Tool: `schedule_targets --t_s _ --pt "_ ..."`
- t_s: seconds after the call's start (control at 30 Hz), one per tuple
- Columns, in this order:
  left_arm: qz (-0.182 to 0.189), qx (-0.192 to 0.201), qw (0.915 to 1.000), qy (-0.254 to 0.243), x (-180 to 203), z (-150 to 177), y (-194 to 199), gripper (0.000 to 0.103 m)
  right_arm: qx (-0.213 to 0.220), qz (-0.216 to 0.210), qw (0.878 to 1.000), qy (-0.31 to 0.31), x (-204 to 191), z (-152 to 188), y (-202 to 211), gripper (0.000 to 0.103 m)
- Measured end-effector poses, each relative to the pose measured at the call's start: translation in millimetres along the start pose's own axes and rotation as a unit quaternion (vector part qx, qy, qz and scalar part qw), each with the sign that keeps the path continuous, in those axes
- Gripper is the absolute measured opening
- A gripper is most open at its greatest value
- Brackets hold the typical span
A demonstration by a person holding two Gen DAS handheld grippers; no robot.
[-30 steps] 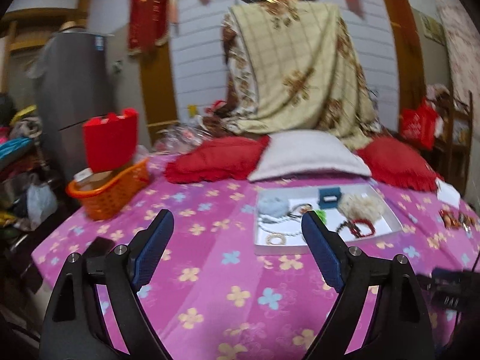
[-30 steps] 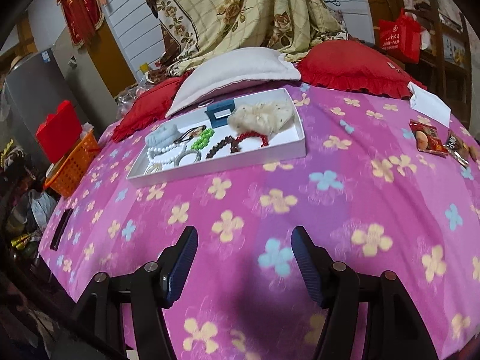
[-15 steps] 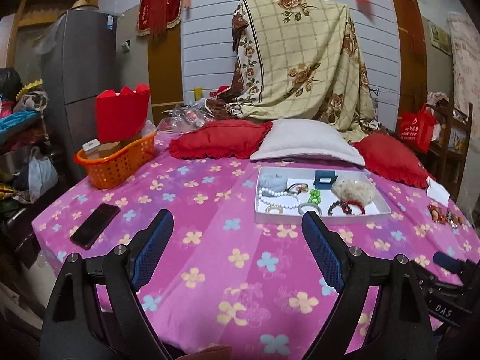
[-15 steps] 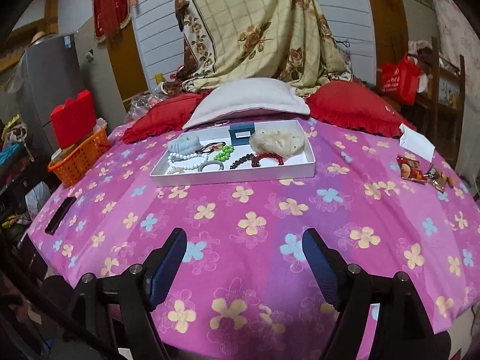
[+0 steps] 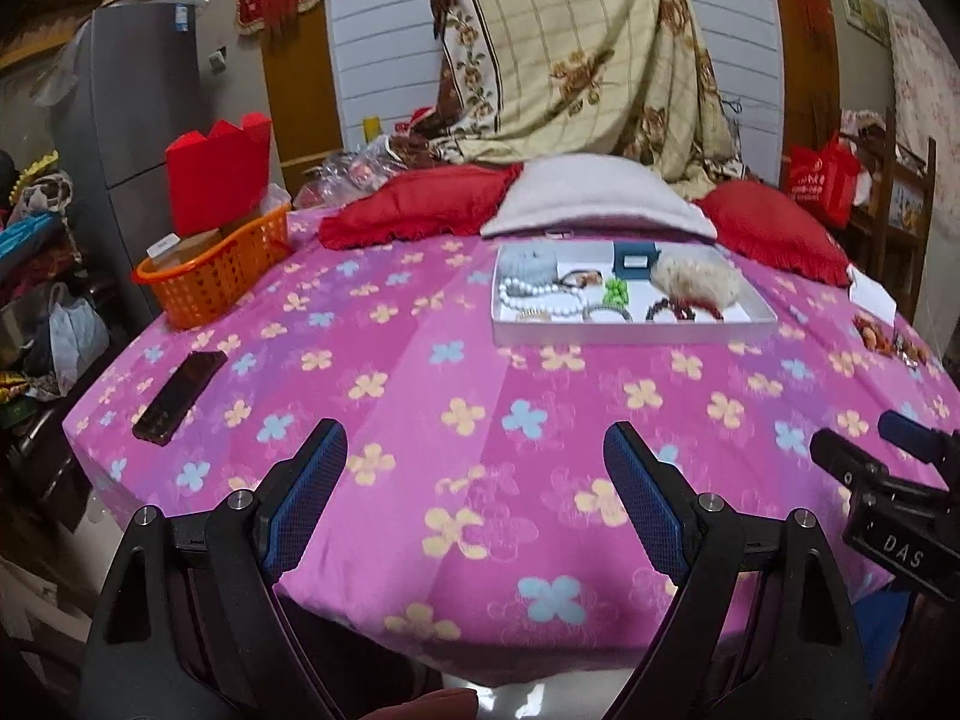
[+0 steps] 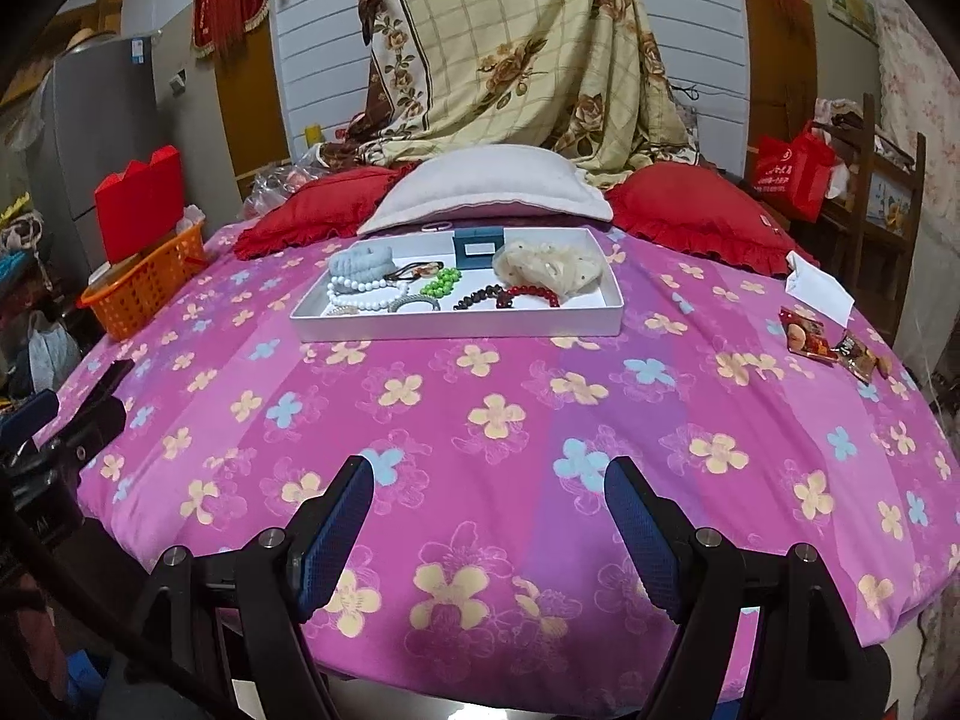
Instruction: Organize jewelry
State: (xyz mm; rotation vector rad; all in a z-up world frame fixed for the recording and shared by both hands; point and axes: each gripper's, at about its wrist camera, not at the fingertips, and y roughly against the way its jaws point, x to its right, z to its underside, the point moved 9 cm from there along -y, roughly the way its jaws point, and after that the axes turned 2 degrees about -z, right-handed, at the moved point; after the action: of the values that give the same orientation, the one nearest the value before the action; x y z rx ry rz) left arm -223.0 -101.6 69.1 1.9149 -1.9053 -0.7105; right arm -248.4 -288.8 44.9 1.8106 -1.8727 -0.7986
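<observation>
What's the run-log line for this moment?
phase: approach | left gripper: open, empty | right gripper: open, empty | white tray: jewelry inside, untouched

We hold the left gripper [image 5: 474, 474] and the right gripper [image 6: 489, 510] side by side, both angled downward, jaws spread wide, nothing between their blue pads.

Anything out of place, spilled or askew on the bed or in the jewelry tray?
Nothing spilled or damaged. The jewelry sits loosely jumbled inside the white tray, unsorted. A black phone lies near the cover's left edge, and snack packets lie loose at the right.
</observation>
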Motion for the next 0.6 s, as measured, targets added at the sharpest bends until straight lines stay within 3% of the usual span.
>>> schedule_targets --t_s 0.6 --pt "0.029 -0.057 0.998 -0.007 14 19 -17 0.087 -0.023 0.013 1.0 -0.005 7 10 -11 0.077"
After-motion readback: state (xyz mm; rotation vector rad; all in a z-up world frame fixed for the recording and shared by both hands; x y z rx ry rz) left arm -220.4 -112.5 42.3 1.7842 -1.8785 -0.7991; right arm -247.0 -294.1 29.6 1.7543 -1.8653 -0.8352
